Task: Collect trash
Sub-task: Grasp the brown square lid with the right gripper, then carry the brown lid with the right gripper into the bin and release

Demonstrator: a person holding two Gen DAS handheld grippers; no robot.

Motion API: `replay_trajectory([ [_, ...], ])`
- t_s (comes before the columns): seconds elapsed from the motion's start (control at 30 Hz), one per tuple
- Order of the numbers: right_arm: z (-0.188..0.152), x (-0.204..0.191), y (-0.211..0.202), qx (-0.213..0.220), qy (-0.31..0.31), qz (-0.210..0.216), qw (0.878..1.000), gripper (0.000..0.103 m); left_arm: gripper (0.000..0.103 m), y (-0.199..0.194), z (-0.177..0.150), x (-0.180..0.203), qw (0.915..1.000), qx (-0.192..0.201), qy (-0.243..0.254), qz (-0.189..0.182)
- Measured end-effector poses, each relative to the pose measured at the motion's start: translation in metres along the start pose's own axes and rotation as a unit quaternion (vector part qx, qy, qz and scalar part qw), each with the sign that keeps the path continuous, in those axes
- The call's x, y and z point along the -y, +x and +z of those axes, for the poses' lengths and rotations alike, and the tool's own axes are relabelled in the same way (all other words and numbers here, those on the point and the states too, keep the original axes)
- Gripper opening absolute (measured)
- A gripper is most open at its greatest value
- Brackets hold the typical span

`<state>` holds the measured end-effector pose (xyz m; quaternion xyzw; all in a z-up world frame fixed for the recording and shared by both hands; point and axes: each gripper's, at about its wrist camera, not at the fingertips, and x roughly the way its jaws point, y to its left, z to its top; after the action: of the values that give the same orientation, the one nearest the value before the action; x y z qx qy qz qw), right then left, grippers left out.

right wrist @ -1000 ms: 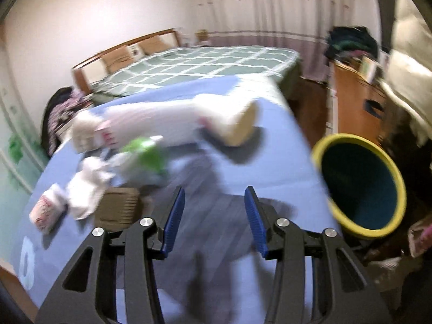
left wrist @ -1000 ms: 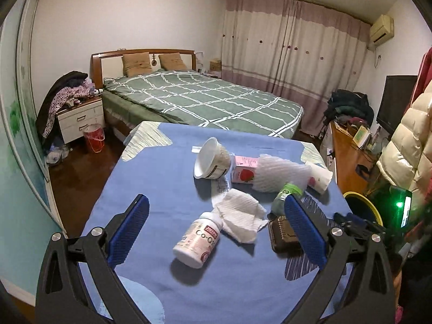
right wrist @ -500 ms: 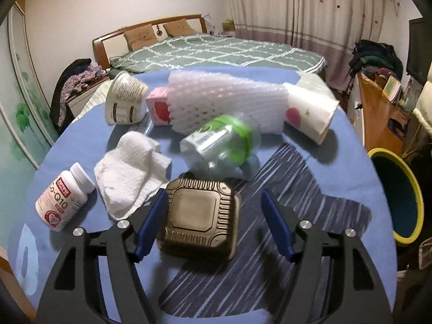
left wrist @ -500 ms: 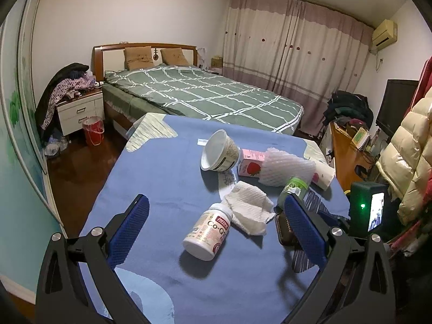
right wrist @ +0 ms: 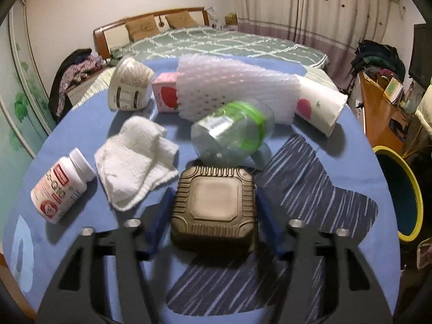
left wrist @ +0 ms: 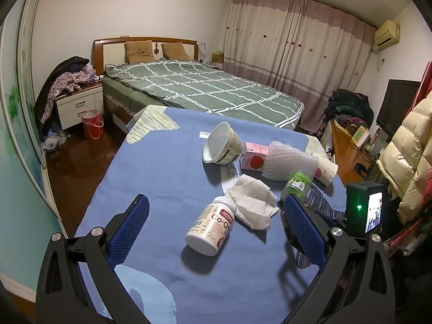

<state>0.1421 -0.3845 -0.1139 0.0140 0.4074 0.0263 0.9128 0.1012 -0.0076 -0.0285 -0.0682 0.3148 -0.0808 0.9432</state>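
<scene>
Presently your right gripper [right wrist: 213,210] straddles the brown ribbed container [right wrist: 214,205], which sits upside down near the front edge of the blue cloth [right wrist: 294,102], on its striped patch. Its jaws are closing with the container between them; the blue pads stand just beside its two flanks, and whether they already press cannot be told from the right wrist view. You came at it from the front edge and pointing downward, a line that puts one pad on each flat side, probably the firmest hold on a squat box.

Your left gripper [left wrist: 216,229] hangs open above the front left part of the cloth, jaws wide apart and empty, with the white pill bottle [left wrist: 212,224] lying on its side between the fingers' lines of sight.

Other trash lies toward the middle and far edge: a crumpled white tissue [right wrist: 135,159] beside the pill bottle, a clear jar with green band [right wrist: 232,135] touching the container's far side, white foam netting [right wrist: 235,89] over a pink strawberry carton [right wrist: 166,95], a tipped yoghurt tub [right wrist: 129,86], and a paper cup [right wrist: 321,105] toward the right edge.

The yellow-rimmed bin [right wrist: 399,194] stands off the right edge, near your right hand, which likely explains working from that side first.
</scene>
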Motion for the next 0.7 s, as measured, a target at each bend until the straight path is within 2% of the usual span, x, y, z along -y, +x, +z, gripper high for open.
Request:
replay_trajectory([
  [0.23, 0.0, 0.023, -0.017, 0.018, 0.022, 0.008, 1.0, 0.056, 0.098, 0.008, -0.003, 0.005, 0.9999, -0.009, 0.004, -0.002],
  [0.4, 0.006, 0.053, -0.033, 0.034, 0.049, -0.003, 0.998, 0.056, 0.098, 0.013, -0.004, 0.009, 0.9999, -0.012, 0.006, -0.003],
  [0.6, 0.016, 0.117, -0.049, 0.061, 0.112, -0.056, 0.99, 0.056, 0.098, 0.021, -0.007, 0.013, 0.9997, -0.022, 0.01, -0.005],
  [0.7, 0.02, 0.16, -0.052, 0.073, 0.156, -0.097, 0.98, 0.056, 0.098, 0.023, -0.008, 0.018, 0.9996, -0.025, 0.014, -0.007],
])
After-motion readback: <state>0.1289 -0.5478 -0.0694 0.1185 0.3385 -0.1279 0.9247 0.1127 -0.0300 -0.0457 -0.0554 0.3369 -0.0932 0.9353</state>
